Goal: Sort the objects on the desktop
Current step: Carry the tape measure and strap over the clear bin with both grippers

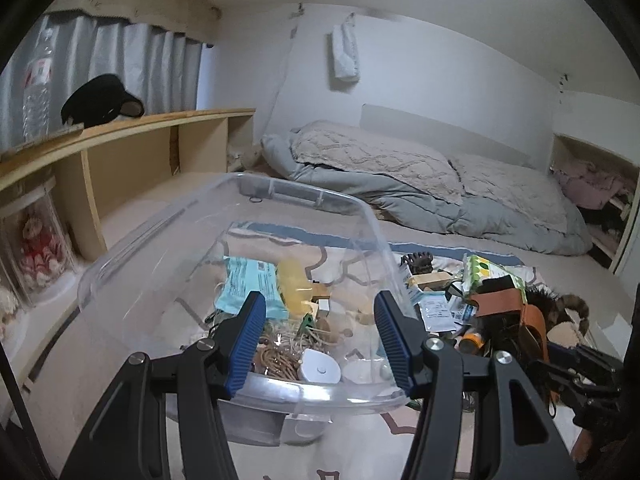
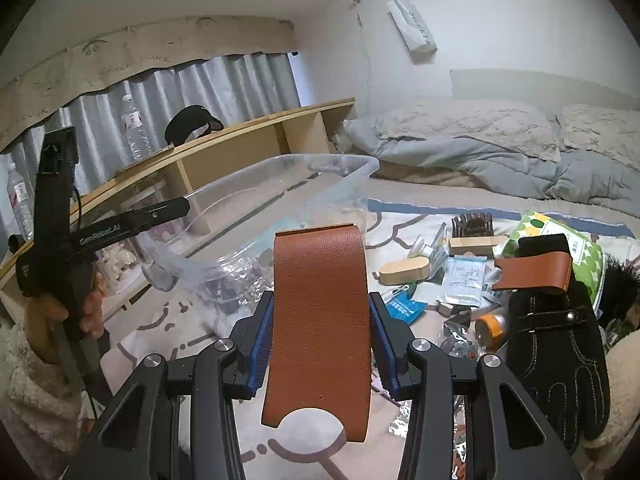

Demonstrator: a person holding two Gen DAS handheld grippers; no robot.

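The brown leather strip (image 2: 320, 320) is pinched across its width by the right claw (image 2: 320, 332), long axis running straight out ahead. The clear bin (image 2: 352, 168) sits ahead and to the left on the bed, so a short carry that way is probably needed. The left claw (image 1: 320, 340) is spread, nothing gripped, poised over the bin's near rim.

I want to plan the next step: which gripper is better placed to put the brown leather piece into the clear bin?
The right gripper: its jaws are shut on the brown leather piece, with the clear bin just ahead. The left gripper is open and holds nothing.
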